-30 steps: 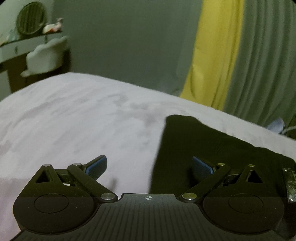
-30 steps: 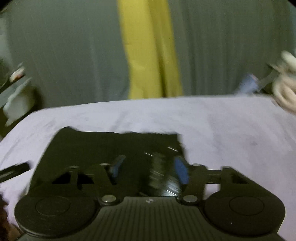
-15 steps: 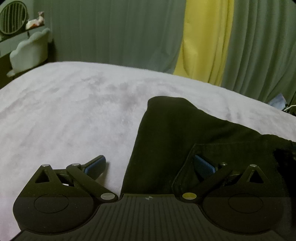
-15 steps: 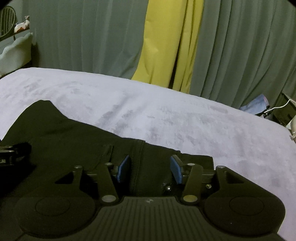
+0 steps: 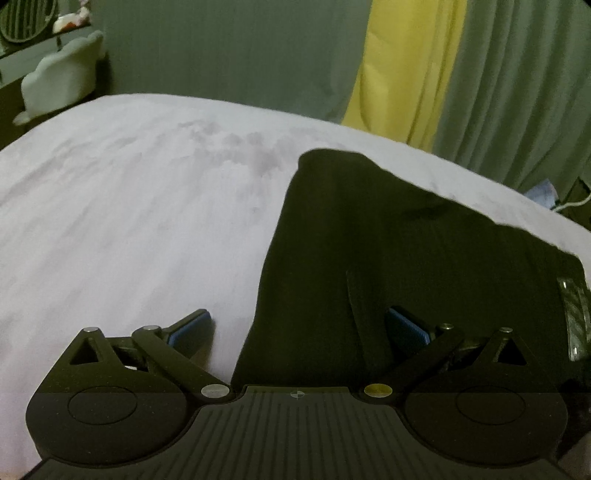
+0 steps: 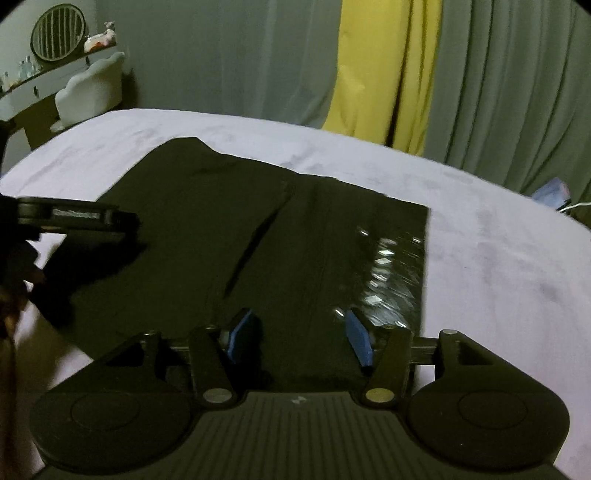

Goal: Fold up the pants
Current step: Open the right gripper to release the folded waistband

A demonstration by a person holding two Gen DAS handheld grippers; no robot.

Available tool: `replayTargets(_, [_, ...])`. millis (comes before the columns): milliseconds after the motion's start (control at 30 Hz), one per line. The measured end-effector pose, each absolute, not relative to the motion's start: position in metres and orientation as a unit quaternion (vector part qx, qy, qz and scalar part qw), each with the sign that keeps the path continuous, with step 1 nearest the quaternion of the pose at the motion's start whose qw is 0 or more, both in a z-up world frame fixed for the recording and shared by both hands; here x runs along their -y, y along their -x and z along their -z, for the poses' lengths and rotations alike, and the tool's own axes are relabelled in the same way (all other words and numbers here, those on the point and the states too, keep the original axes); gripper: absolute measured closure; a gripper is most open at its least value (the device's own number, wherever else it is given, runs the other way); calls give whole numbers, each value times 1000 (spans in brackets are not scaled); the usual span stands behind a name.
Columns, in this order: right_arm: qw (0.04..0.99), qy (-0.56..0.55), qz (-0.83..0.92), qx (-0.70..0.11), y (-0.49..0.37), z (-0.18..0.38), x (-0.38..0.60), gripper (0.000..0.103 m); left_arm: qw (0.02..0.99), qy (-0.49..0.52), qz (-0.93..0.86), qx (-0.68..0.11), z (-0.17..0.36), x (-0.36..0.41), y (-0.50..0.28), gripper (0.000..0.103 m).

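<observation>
Black pants (image 5: 388,236) lie flat on a pale lilac bed (image 5: 129,206). In the left wrist view my left gripper (image 5: 299,326) is wide open, straddling the pants' left edge: one blue pad (image 5: 192,325) over the sheet, the other (image 5: 404,325) over the fabric. In the right wrist view the pants (image 6: 229,206) fill the middle, with a shiny waistband patch (image 6: 388,266) at their right end. My right gripper (image 6: 301,336) is open above the fabric near that end. The left gripper's body (image 6: 74,218) shows at the left edge.
Green curtains with a yellow panel (image 6: 384,74) hang behind the bed. A white chair (image 6: 92,88) and a shelf with a round fan (image 6: 55,31) stand at the far left. A blue item and white cable (image 6: 554,192) lie past the bed's right edge.
Both grippers have shifted over the pants and both views have swung and pulled back. The fabric lies flatter and more spread out. Both grippers have stayed open.
</observation>
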State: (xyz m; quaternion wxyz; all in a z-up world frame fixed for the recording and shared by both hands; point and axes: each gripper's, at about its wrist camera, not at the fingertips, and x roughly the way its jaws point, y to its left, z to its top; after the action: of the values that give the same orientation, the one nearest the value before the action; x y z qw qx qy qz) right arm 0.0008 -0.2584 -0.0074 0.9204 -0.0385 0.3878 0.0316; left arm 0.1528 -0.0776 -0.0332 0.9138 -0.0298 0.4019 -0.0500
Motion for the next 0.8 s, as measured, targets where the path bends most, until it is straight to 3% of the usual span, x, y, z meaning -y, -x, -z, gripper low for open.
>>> replayTargets(33, [918, 27, -21, -395, 0, 8, 263, 34, 914, 25, 51, -402, 32, 78, -149, 0])
replayTargets(167, [914, -36, -7, -404, 2, 5, 279, 34, 915, 12, 51, -401, 31, 80, -138, 0])
replayTargets(567, [909, -63, -9, -413, 5, 2, 289, 34, 906, 37, 72, -416, 35, 70, -134, 0])
replayTargets(733, [903, -88, -31, -419, 4, -6, 301, 33, 881, 111, 113, -445, 40, 36, -149, 0])
replayTargets(767, [902, -110, -35, -415, 6, -8, 310, 31, 875, 133, 116, -450, 41, 29, -153, 0])
replayTargets(800, [901, -134, -35, -411, 6, -9, 321, 22, 872, 151, 115, -451, 41, 22, -157, 0])
